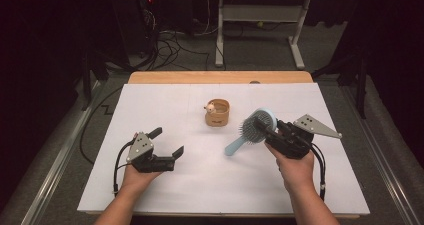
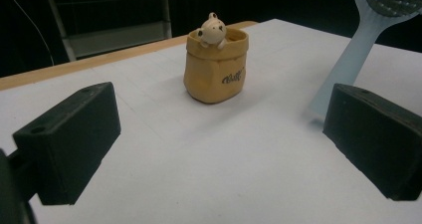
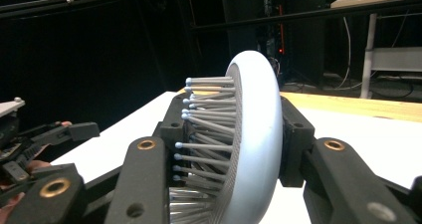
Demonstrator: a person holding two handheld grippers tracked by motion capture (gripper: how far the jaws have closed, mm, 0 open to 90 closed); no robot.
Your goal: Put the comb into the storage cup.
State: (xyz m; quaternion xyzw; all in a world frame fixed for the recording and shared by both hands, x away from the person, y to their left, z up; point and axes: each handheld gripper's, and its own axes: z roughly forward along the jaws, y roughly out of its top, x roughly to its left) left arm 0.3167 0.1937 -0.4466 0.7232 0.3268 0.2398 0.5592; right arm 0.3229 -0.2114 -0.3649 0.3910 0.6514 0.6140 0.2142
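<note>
A: What can't you make out here?

B: In the right gripper view the hairbrush point(image 3: 254, 134) head runs off the bottom edge, and the right tongs point(image 3: 234, 144) cover the bristles where the pads clamp them. Its handle is out of frame there.

A: And from the left gripper view?

B: The brush head is cut by the top right corner, and the handle's end sits behind the black jaw. The lettering on the little yellow pouch point(image 2: 215, 69) is too small to read.

A: From above?

B: The bench point(image 1: 165, 110) loses its near edge behind the forearms, and the figure point(image 1: 210, 106) on the pouch is too small to identify.
</note>
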